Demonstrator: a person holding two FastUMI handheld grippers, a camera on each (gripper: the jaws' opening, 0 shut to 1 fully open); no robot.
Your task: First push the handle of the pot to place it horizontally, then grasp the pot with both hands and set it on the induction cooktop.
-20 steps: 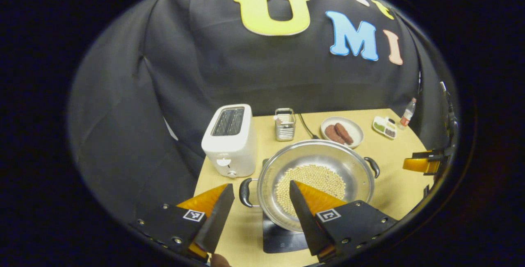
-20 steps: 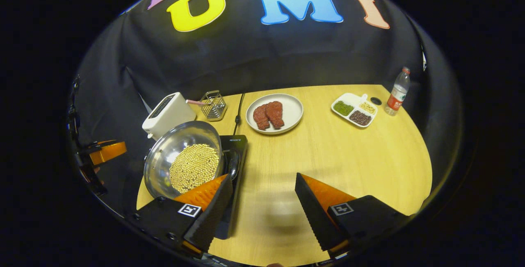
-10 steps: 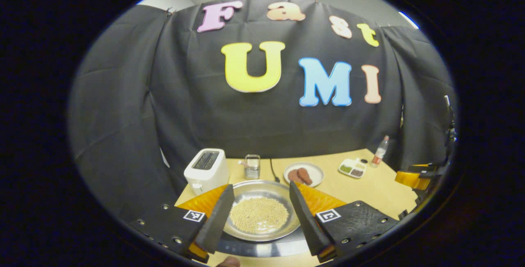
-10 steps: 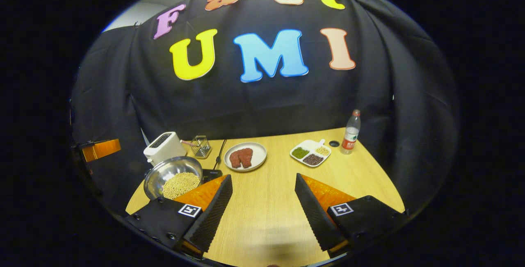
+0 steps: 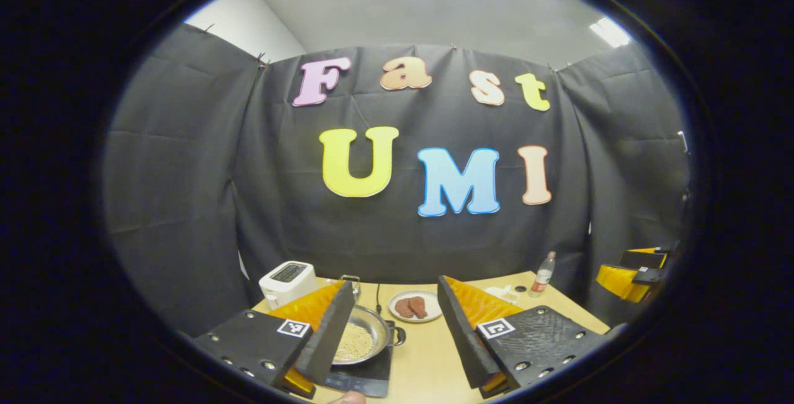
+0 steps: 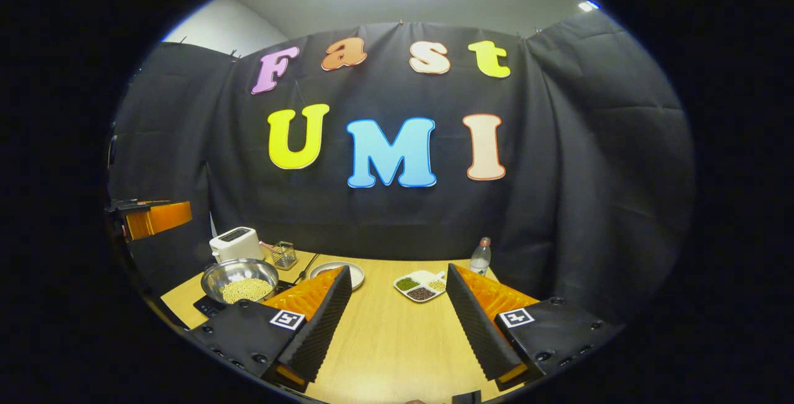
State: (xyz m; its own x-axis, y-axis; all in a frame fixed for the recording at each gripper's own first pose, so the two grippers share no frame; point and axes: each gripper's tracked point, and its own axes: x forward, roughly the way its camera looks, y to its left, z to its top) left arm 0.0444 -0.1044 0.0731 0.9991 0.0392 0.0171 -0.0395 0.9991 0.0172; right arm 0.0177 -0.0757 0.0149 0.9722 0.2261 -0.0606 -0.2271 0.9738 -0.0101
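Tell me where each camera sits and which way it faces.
Left gripper view: rides the left gripper, level, facing the wall across the table; pot on the cooktop between its open fingers.
Right gripper view: rides the right gripper, same facing; pot at left.
Shared: pot, toaster, water bottle.

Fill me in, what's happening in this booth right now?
A person holds two grippers above the table. The pot of beans already sits on the induction cooktop, beside the toaster. The left gripper and right gripper are both open, holding nothing and well clear of the pot. The placing looks done.
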